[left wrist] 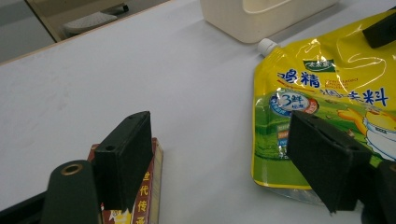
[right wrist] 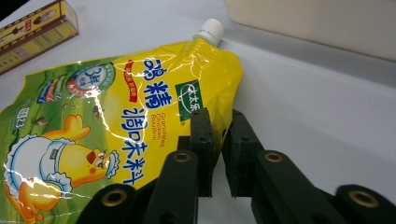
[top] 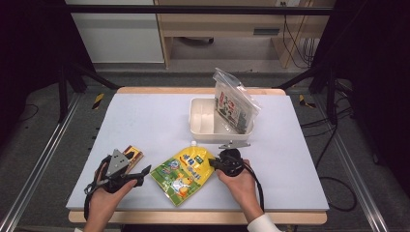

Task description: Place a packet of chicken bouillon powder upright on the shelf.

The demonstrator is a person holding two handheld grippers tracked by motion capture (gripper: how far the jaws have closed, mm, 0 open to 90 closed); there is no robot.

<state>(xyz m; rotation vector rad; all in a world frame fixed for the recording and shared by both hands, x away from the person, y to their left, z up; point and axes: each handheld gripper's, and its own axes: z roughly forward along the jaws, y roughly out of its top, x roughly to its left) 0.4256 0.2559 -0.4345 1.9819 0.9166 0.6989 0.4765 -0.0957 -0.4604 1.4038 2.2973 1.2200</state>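
Yellow pouch (right wrist: 116, 135) pinched at its edge by the right hand-held gripper (right wrist: 217, 140) but not yet lifted off the counter (top: 145, 121) — white bin (top: 203, 126) awaits — left hand-held gripper (left wrist: 224, 158) held open, empty.

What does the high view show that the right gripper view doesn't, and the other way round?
High view adds: the clear snack bag standing in the white tub, and the left gripper with its jaws open by the brown box. Right gripper view adds: a close look at the right gripper, whose jaws appear closed on the edge of the yellow pouch below its white cap. Shared: pouch, tub, box, right gripper.
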